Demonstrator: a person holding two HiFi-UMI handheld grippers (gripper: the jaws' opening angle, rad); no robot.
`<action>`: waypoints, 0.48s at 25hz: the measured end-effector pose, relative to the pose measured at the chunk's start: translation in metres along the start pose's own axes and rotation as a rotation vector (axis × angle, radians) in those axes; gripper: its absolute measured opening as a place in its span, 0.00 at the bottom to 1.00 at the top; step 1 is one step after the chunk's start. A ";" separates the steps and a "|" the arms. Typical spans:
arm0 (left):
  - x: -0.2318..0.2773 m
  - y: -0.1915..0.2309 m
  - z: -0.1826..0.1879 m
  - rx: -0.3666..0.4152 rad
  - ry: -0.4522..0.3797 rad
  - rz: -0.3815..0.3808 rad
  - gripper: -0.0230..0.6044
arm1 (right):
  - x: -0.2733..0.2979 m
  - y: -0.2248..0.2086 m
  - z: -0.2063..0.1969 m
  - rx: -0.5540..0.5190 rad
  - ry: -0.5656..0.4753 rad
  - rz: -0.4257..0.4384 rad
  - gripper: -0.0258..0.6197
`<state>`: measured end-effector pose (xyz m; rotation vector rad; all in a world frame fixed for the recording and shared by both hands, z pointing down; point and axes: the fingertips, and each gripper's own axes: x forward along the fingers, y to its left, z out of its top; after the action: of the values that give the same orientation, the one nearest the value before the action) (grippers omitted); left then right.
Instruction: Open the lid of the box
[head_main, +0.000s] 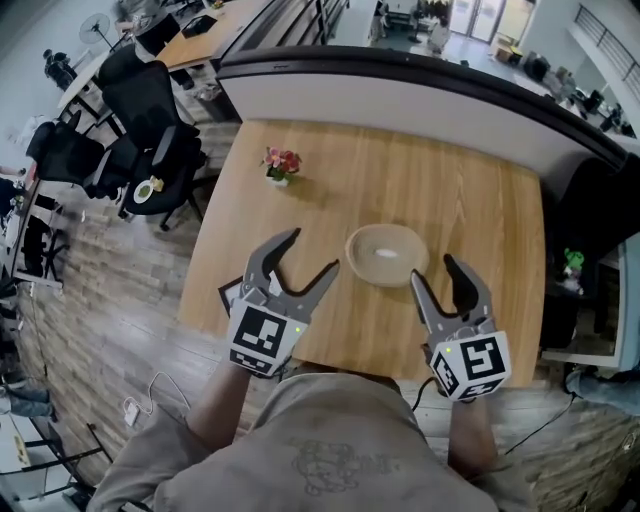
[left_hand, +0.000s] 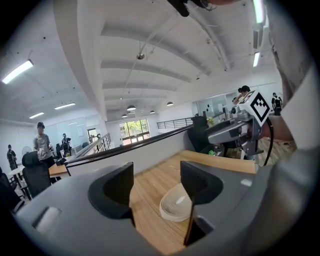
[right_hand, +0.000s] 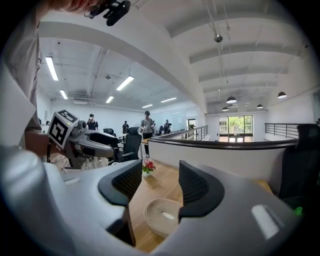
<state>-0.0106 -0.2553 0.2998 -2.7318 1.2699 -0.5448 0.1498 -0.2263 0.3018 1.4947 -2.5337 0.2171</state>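
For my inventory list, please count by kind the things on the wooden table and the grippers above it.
Round woven box: 1
Pot of flowers: 1
Flat dark card, partly hidden: 1
Grippers, jaws open: 2, the left gripper and the right gripper
Total: 5

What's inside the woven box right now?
Can't tell. The lid sits closed on the box, covering everything inside. Only the lid's coiled top and pale centre show. The left gripper and right gripper are both open, short of it, touching nothing.
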 end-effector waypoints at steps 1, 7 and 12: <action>0.001 0.000 -0.002 -0.010 0.002 -0.010 0.51 | 0.002 0.002 -0.001 -0.005 0.009 0.005 0.37; 0.014 0.001 -0.032 0.045 -0.009 -0.074 0.51 | 0.023 0.008 -0.026 -0.023 0.099 0.019 0.37; 0.047 0.002 -0.080 0.102 0.009 -0.210 0.54 | 0.058 0.007 -0.058 -0.045 0.168 0.039 0.37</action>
<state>-0.0118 -0.2861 0.3870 -2.7951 0.9342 -0.6214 0.1215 -0.2594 0.3720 1.3511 -2.4206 0.2770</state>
